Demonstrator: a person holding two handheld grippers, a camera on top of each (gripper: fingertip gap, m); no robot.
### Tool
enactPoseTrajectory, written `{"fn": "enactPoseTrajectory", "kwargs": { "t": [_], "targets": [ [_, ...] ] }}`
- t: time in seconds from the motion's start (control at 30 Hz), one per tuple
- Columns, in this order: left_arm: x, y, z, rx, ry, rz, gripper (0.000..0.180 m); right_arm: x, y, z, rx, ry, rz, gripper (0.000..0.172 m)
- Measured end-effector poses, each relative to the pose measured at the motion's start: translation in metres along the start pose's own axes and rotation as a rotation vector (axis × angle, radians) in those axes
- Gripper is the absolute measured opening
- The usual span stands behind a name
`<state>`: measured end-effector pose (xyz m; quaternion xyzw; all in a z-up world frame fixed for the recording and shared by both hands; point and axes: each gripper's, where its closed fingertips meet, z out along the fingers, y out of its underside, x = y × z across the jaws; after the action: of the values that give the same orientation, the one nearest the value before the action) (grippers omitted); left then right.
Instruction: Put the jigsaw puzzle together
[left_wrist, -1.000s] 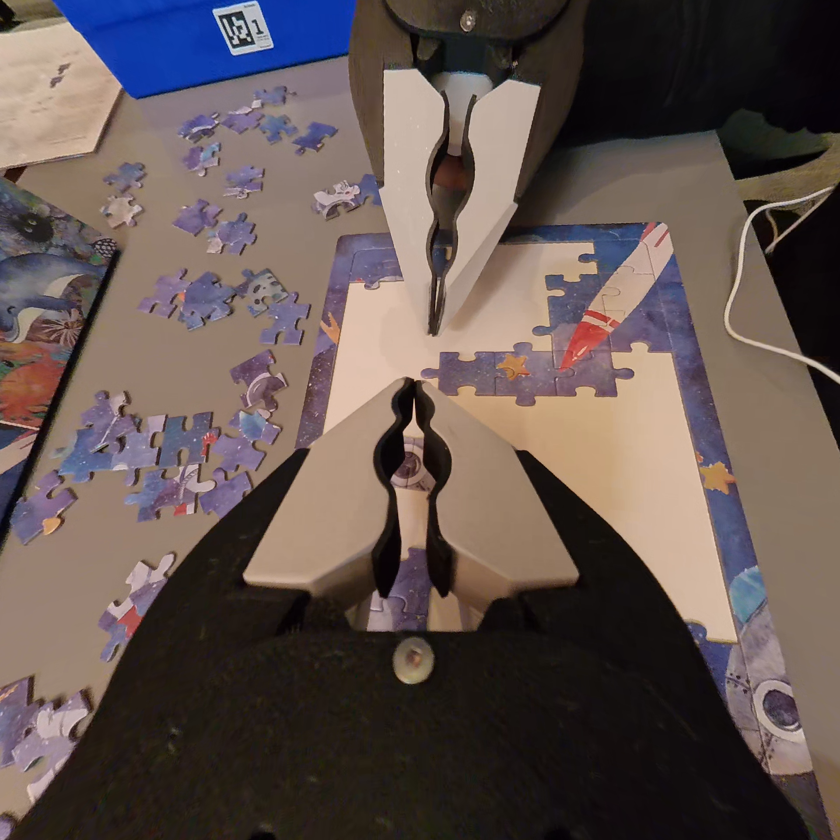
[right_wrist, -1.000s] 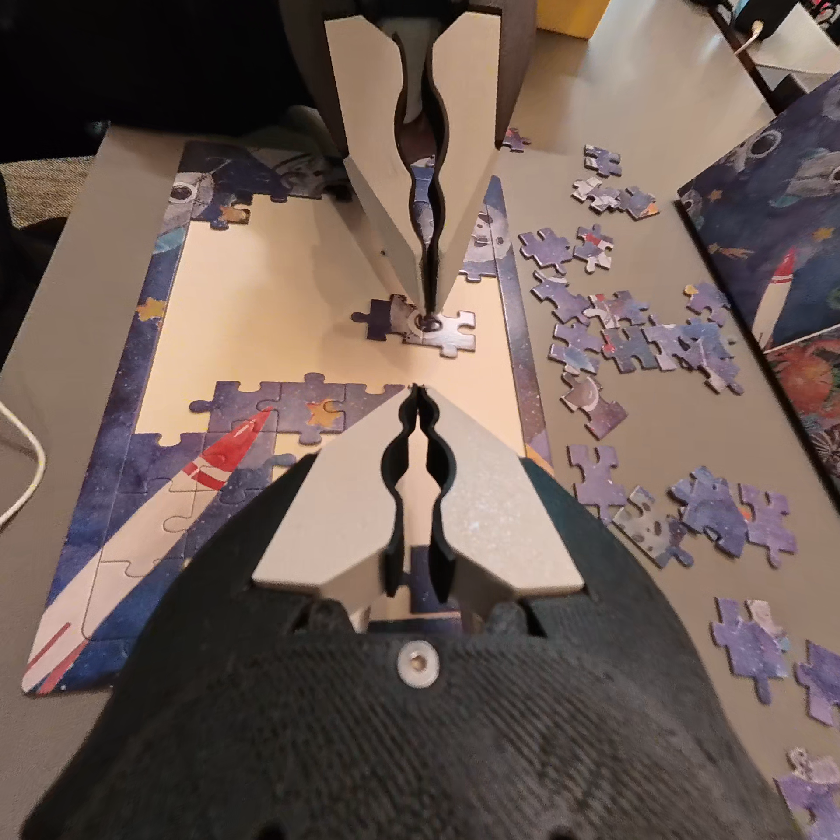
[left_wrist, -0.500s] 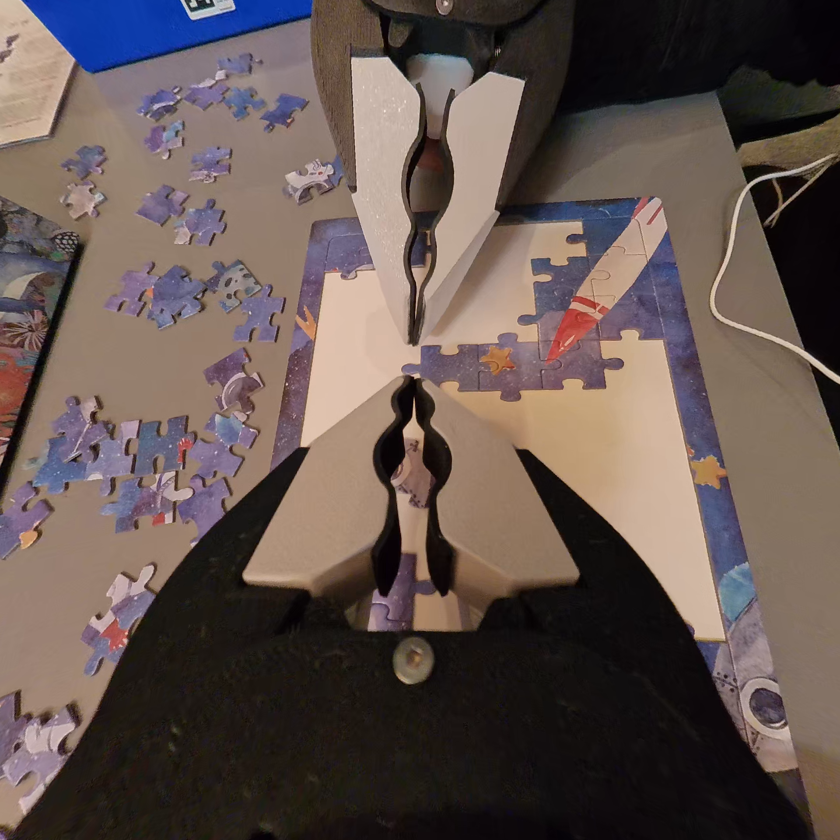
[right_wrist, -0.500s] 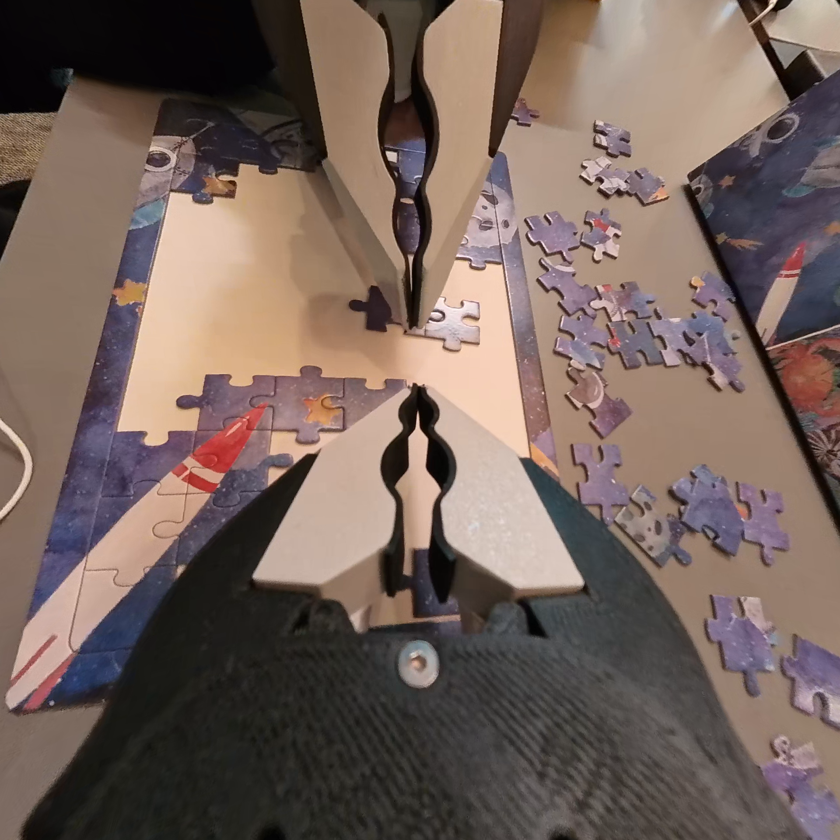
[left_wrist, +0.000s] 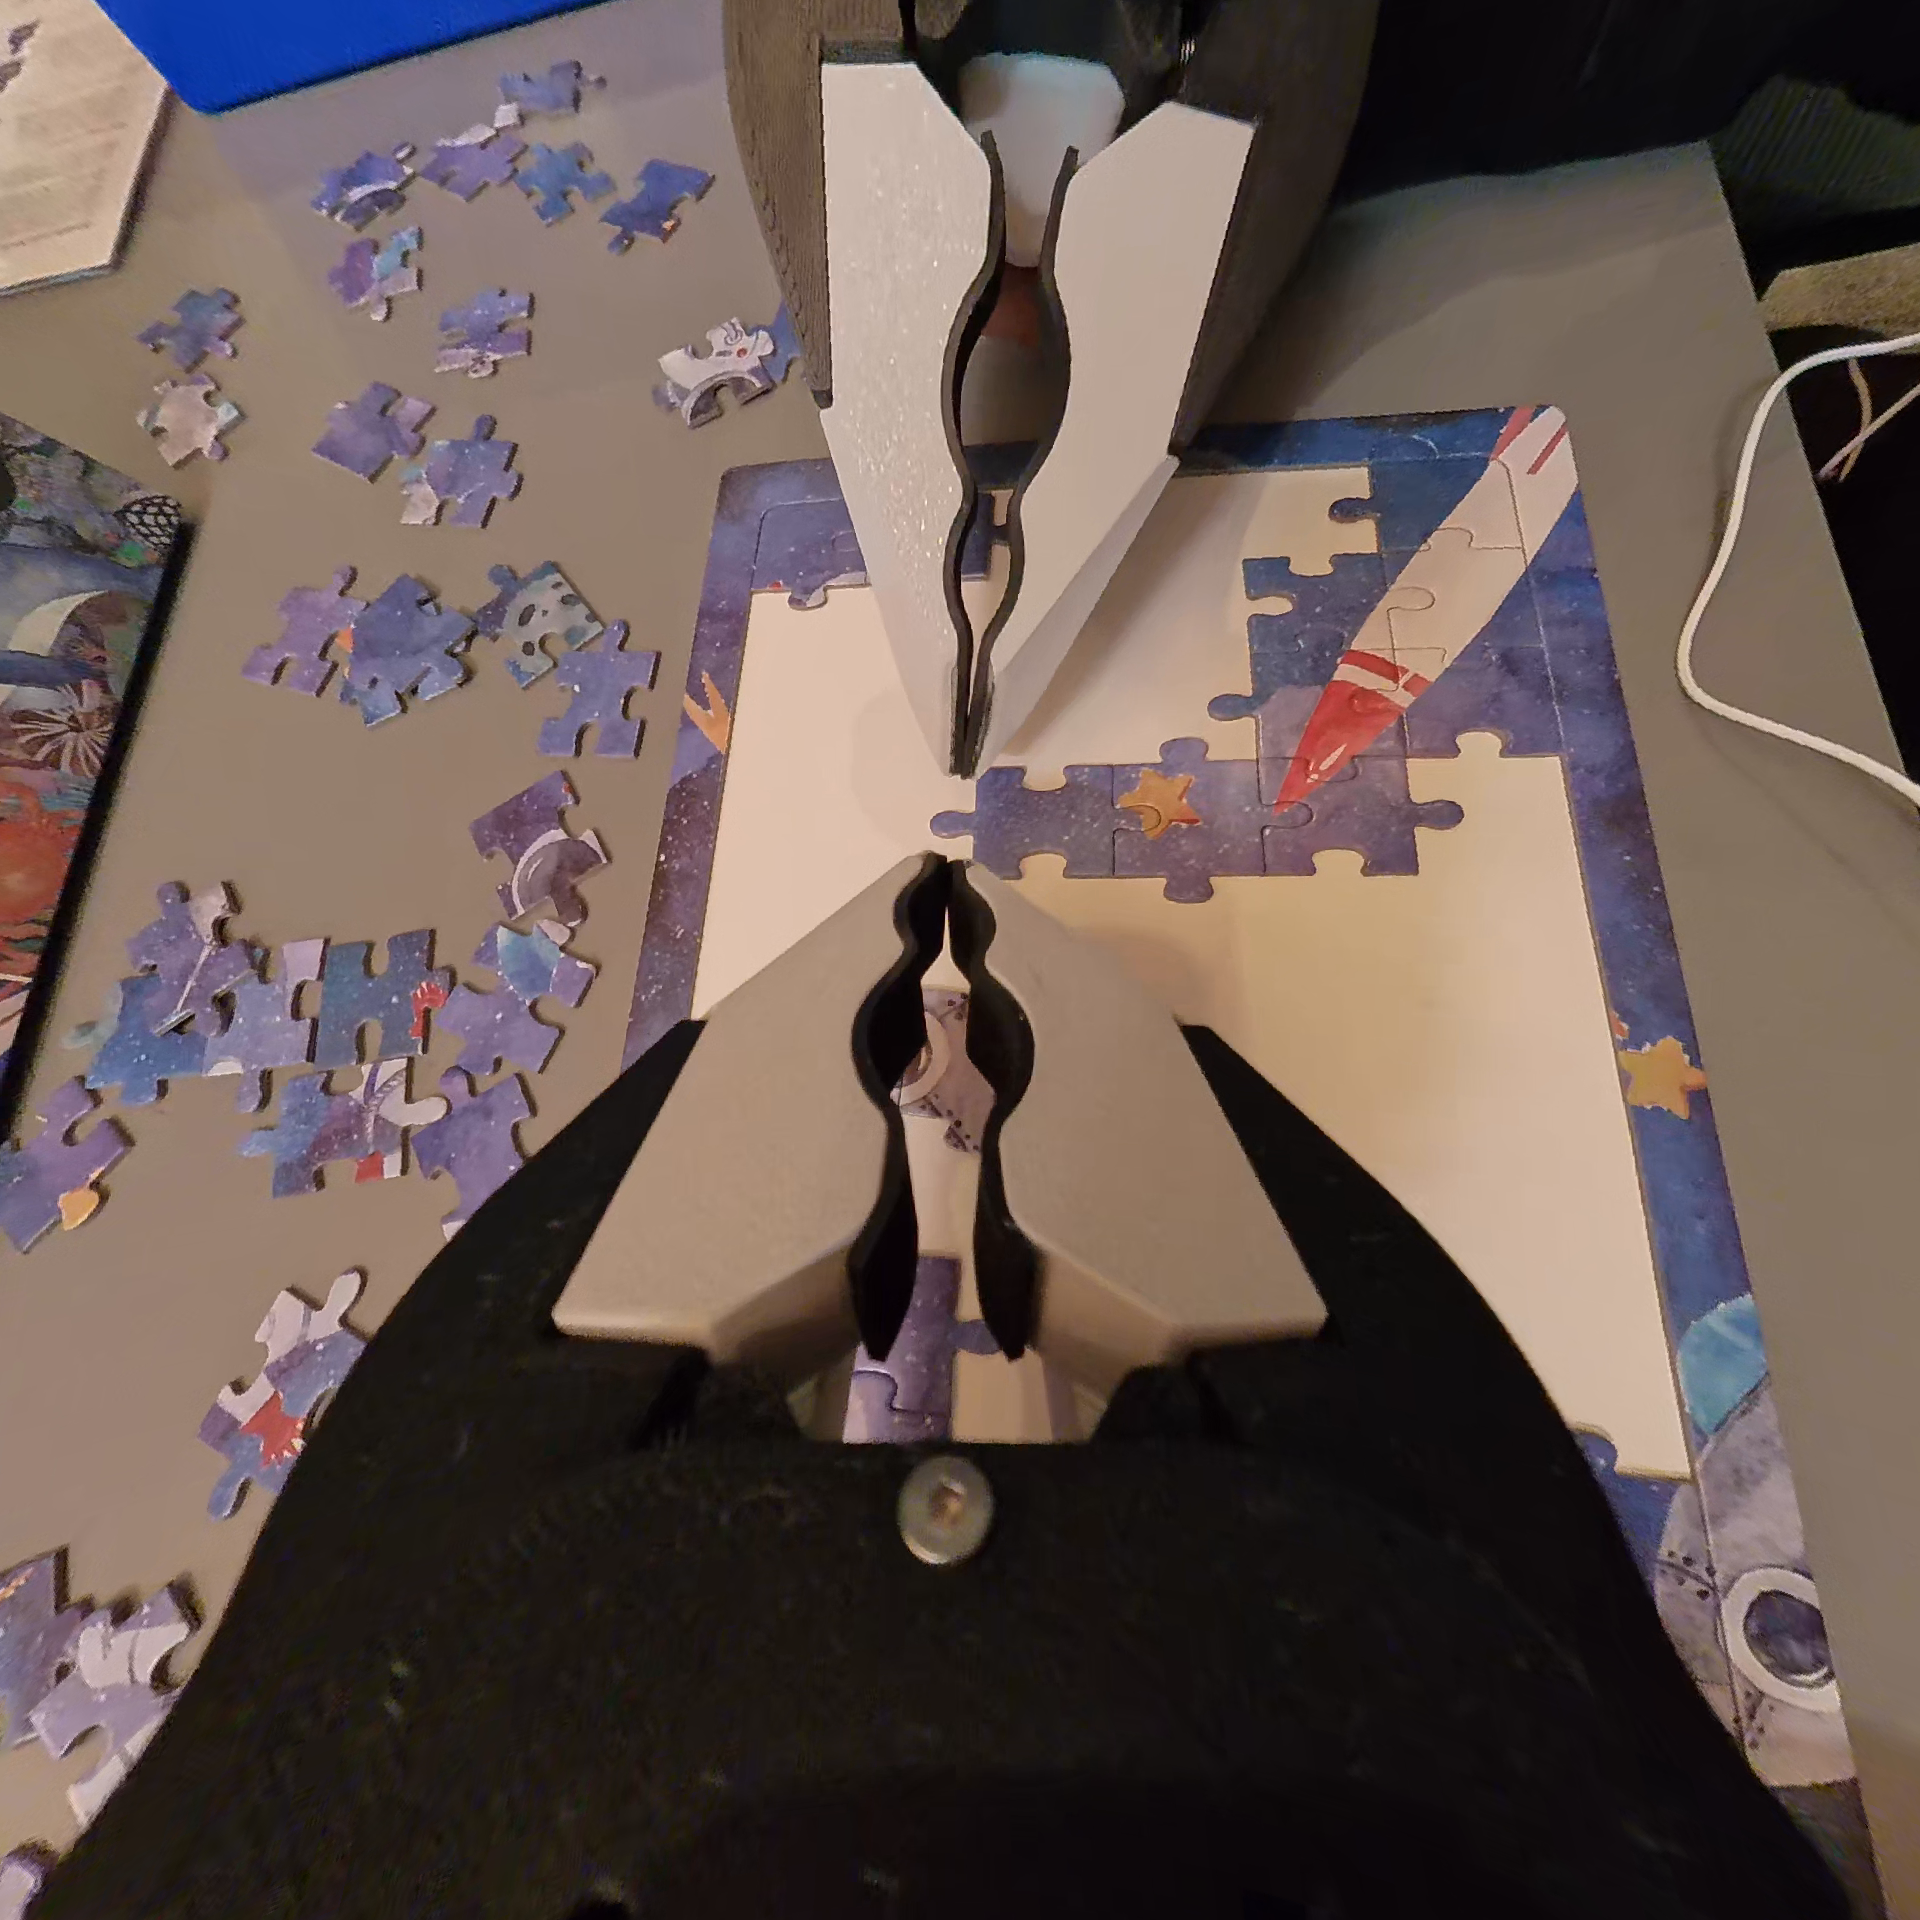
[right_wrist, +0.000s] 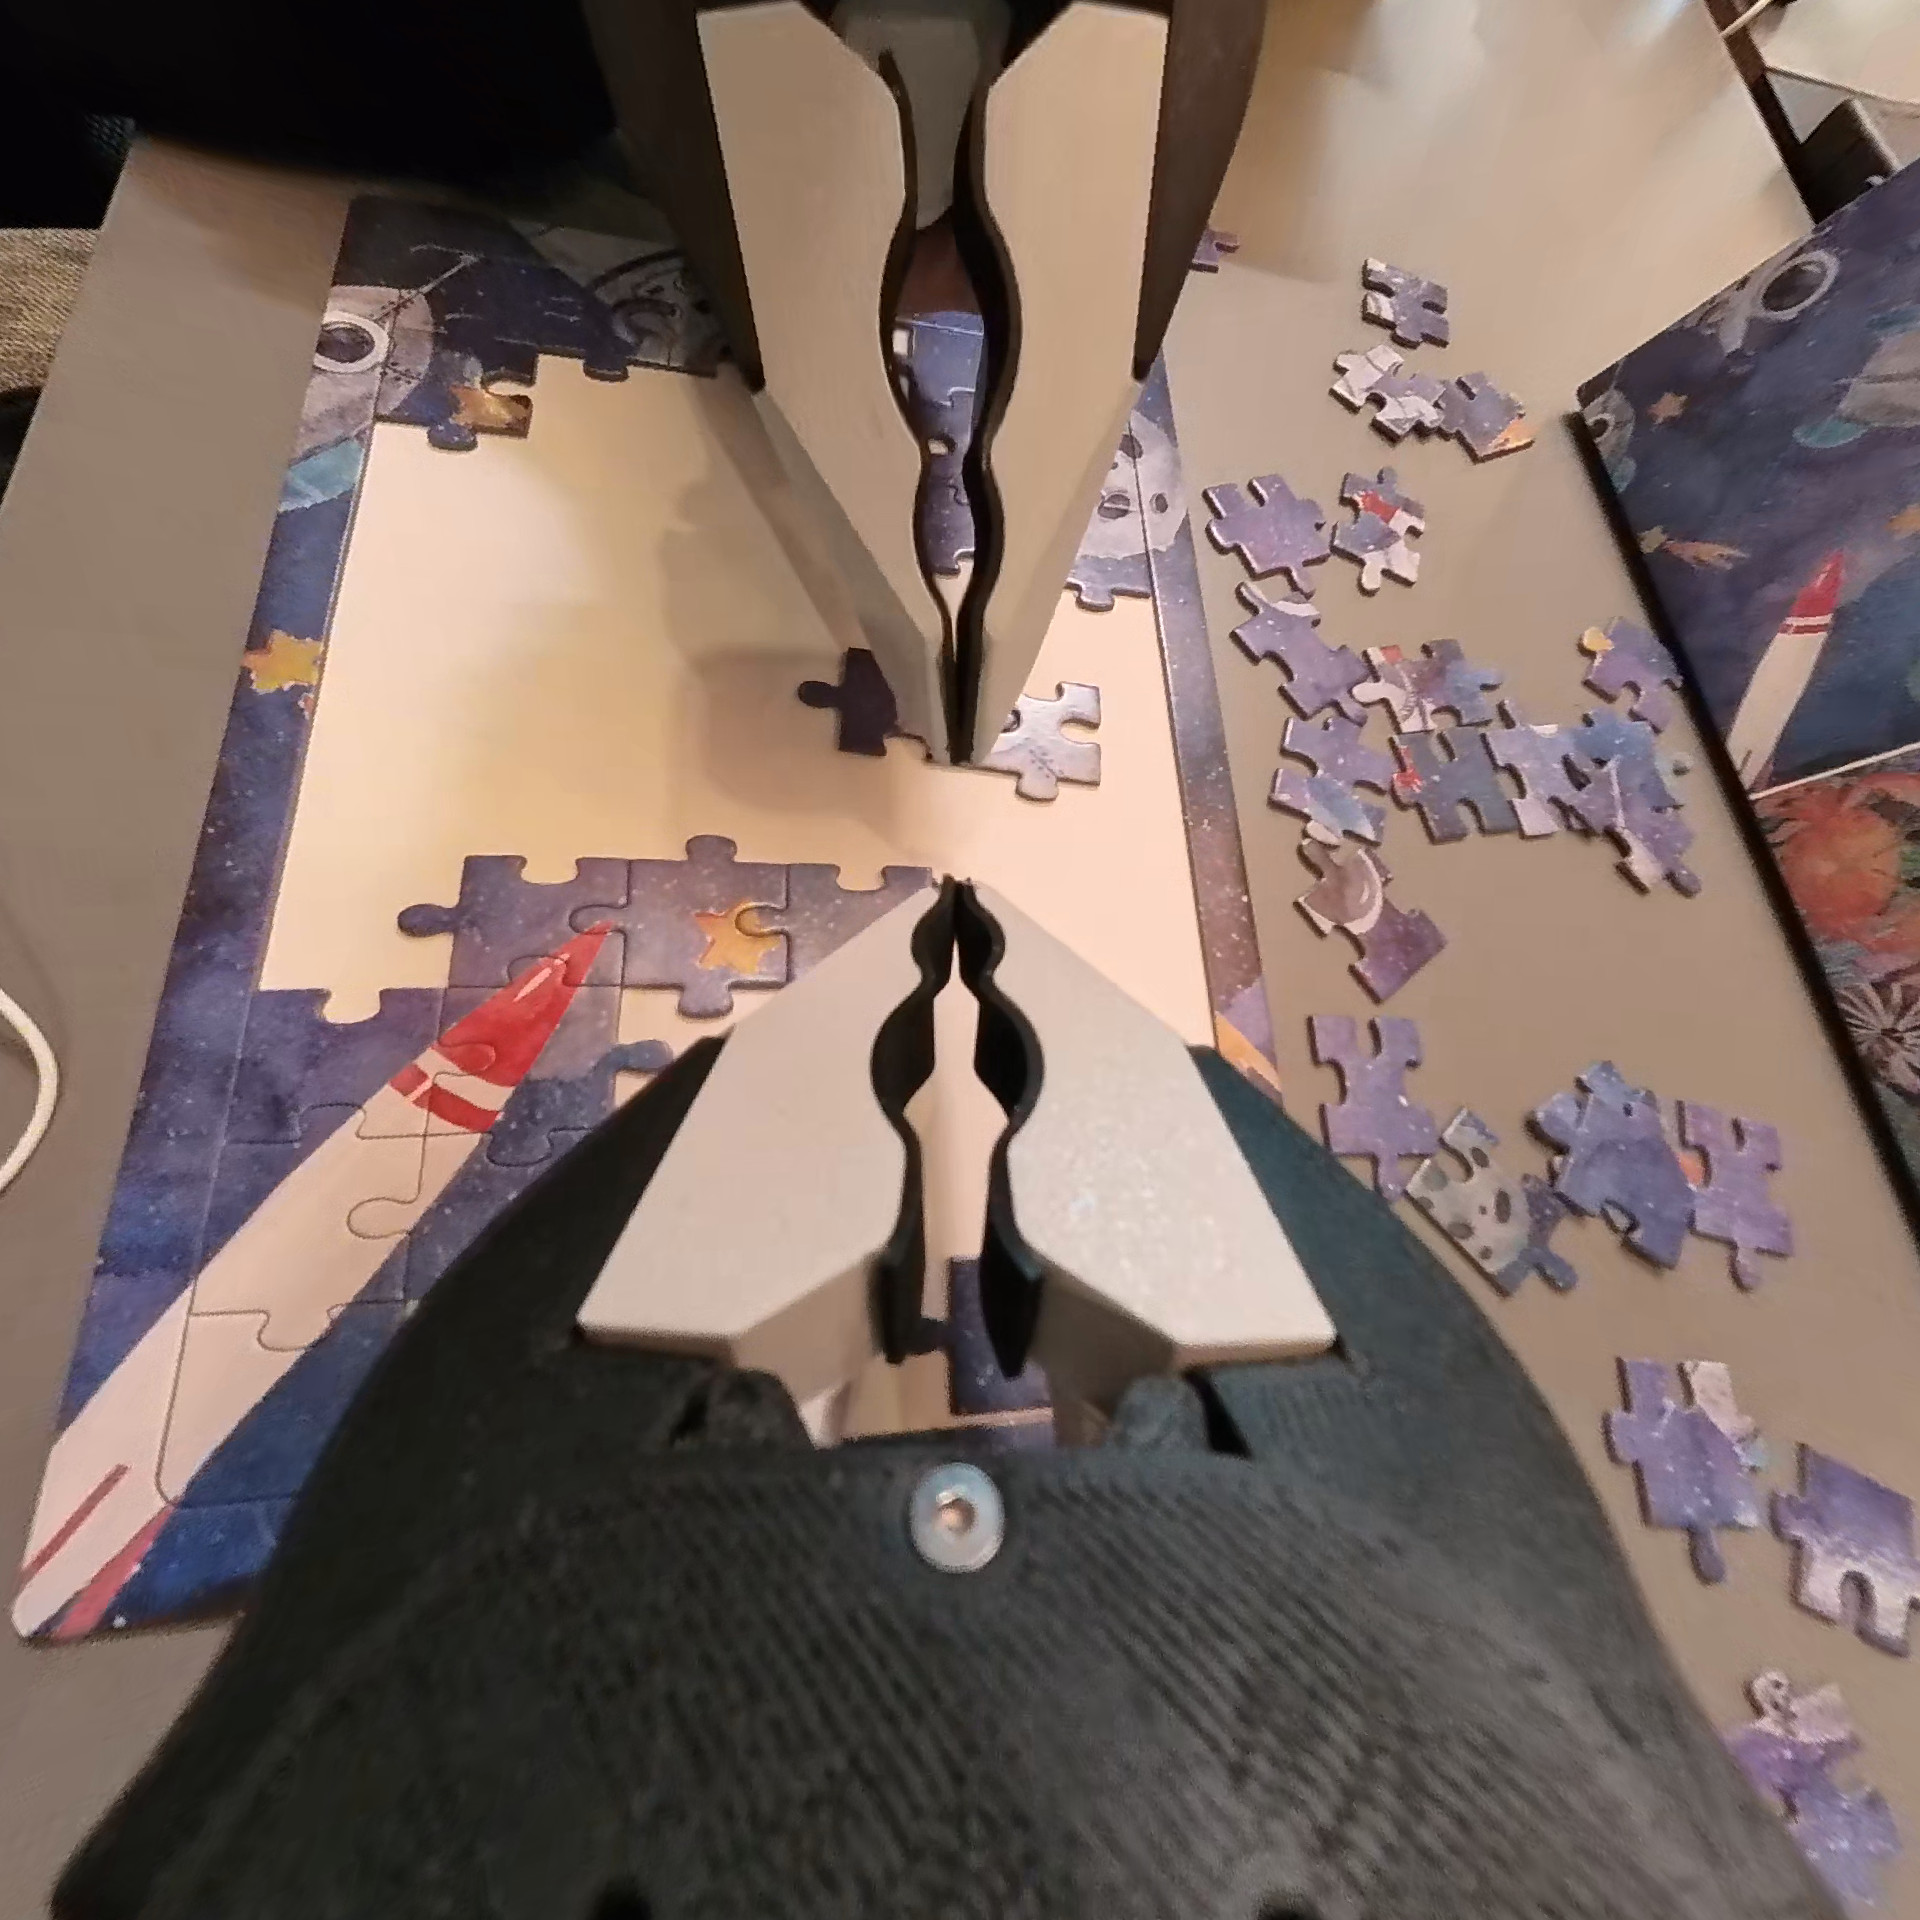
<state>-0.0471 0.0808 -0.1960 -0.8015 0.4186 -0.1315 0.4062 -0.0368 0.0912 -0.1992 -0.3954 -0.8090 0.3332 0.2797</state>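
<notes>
Two grippers are pointing at each other over a puzzle tray (left_wrist: 1621, 935) on a grey table (left_wrist: 1766, 727). The left gripper (left_wrist: 943, 864) has its jaws shut together, with nothing between them. Its tips are resting on a small loose clump (right_wrist: 1049, 727) of two joined pieces, lying flat on the bare cream floor of the tray. The right gripper (right_wrist: 954, 885) has its jaws shut too, and it is holding nothing. Its tips are sitting just beside the end of a joined strip (left_wrist: 1195, 821) with a gold star on it.

The clump lies across a bare gap from the strip, and the left gripper is the nearer one to it. The clump's long side runs the same way as the strip.

The pieces are thin, flat card with bumpy knobs, painted blue and purple. Many loose pieces (left_wrist: 395, 644) are lying on the table beside the tray. A white cable (left_wrist: 1714, 644) is curling on the other side.
</notes>
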Motion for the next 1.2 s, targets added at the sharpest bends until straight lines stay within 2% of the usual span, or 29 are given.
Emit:
{"fn": "enactPoseTrajectory", "kwargs": {
  "t": [0.37,0.77,1.2],
  "targets": [
    [-0.01,0.012,-0.01,-0.056,-0.033,-0.031,0.0,0.002,0.006,0.005,-0.032,-0.002,0.029,0.0],
    [-0.061,0.012,-0.034,0.058,-0.258,-0.117,0.0,0.012,-0.005,-0.011,0.075,0.05,-0.021,0.0],
    [-0.069,0.009,-0.039,0.09,-0.3,-0.147,0.0,0.032,-0.014,-0.026,0.123,0.179,-0.059,0.0]
  ]
}}
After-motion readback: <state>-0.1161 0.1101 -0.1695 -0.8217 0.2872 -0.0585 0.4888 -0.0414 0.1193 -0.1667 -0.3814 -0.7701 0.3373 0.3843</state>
